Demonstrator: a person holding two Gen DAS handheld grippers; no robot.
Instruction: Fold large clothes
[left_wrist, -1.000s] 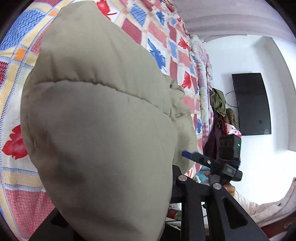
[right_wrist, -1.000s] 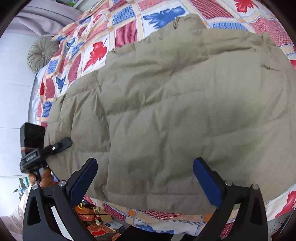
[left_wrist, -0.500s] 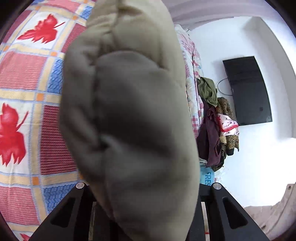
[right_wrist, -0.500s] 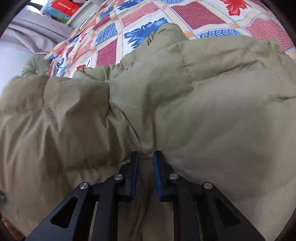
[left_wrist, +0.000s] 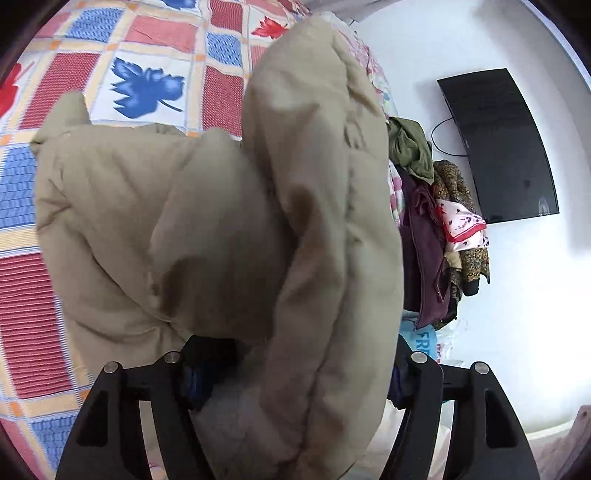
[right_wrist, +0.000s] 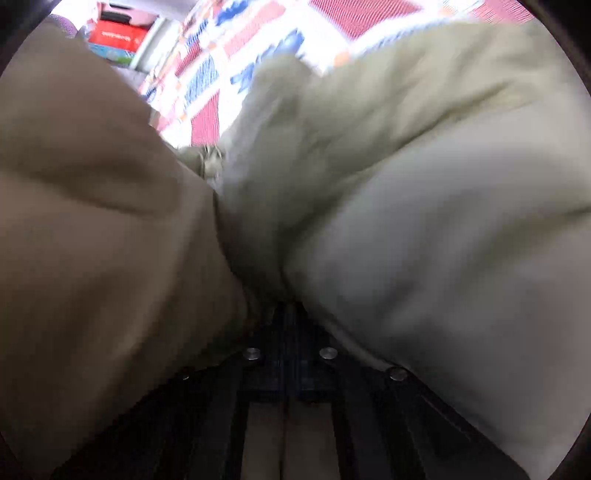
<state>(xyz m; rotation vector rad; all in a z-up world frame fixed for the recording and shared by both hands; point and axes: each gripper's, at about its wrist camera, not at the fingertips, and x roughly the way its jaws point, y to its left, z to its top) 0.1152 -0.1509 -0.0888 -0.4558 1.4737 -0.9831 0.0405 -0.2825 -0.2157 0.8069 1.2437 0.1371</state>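
Observation:
A puffy beige quilted jacket lies bunched on the patchwork bedspread. A thick fold of it rises between the jaws of my left gripper. Those jaws are opening and stand wide apart, with the fabric still draped between them and hiding most of both blue pads. In the right wrist view the jacket fills nearly the whole blurred picture. My right gripper is shut on a pinch of the jacket, and fabric bulges on both sides of its fingers. A strip of bedspread shows beyond.
A dark television hangs on the white wall at right. Several clothes hang in a heap beside the bed's edge, above a light blue bag. Red and blue boxes sit far off past the bed.
My left gripper's jaws have spread apart around the fold they were clamping, and it has swung across the bed. My right gripper has closed on the jacket and sunk into it.

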